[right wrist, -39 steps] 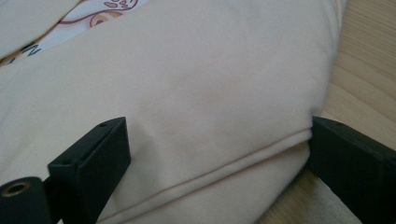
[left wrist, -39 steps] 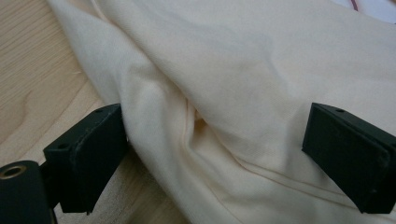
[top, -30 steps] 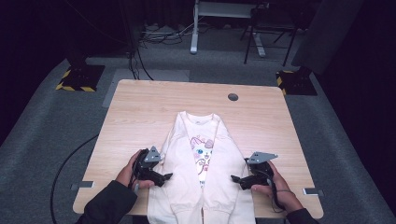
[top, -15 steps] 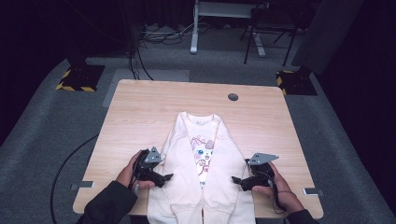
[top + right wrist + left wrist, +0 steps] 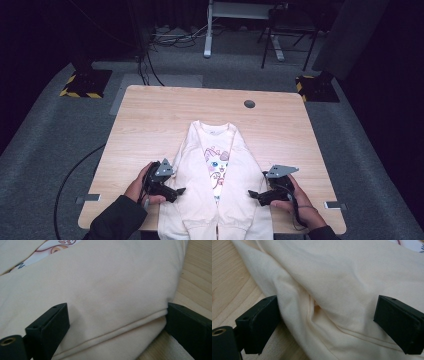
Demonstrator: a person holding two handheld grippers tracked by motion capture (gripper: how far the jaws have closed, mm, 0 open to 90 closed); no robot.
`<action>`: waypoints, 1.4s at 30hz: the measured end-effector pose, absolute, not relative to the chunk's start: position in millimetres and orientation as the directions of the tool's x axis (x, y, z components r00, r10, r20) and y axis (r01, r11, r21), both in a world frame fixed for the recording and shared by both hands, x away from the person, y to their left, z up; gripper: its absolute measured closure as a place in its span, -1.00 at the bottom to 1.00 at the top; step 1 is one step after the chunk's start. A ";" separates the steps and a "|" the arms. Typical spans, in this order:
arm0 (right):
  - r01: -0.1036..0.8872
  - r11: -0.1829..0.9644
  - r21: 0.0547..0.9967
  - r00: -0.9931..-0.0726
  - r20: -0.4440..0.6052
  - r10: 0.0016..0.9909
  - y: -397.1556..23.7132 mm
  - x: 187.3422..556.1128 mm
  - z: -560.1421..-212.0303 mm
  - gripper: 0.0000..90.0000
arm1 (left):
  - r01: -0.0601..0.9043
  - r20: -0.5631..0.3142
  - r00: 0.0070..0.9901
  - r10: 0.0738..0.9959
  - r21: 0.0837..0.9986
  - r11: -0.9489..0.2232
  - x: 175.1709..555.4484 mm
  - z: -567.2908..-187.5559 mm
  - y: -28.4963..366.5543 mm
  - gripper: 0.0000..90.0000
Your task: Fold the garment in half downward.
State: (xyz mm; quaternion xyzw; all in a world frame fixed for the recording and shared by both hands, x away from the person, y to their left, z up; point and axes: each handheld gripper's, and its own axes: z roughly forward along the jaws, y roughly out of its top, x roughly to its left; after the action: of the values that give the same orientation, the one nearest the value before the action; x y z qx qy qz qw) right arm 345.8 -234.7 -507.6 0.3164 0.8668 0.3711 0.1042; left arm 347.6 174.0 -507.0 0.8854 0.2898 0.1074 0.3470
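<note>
With both wide-open grippers, left gripper (image 5: 179, 191) and right gripper (image 5: 252, 193), only the sweatshirt's (image 5: 195, 165) top layer could be pinched.

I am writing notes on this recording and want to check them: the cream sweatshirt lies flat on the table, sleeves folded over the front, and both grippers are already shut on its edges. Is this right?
Not quite. The sweatshirt does lie on the table with sleeves folded in, but each gripper view shows its jaws standing wide open around the cloth's edge, not shut.
</note>
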 end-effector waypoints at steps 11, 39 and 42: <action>0.444 0.517 0.732 -0.792 0.051 0.608 -237.9 375.3 -474.1 -0.89 | 0.485 -0.108 0.791 0.602 0.711 -0.509 378.4 -486.5 185.2 -0.87; 0.536 0.571 0.621 -0.743 0.027 0.668 -184.7 475.9 -497.1 -0.86 | 0.557 -0.054 0.727 0.684 0.629 -0.543 457.9 -497.2 154.1 -0.85; 0.529 0.574 0.625 -0.743 0.013 0.669 -181.6 474.8 -499.1 -0.87 | 0.550 -0.021 0.724 0.690 0.621 -0.559 457.2 -499.5 150.1 -0.85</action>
State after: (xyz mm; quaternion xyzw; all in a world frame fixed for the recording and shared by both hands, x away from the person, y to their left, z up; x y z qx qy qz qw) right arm 474.8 -181.6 -499.1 0.3404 0.8800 0.3115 0.1129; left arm 457.2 150.1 -499.5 0.8756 0.3539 0.1129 0.3088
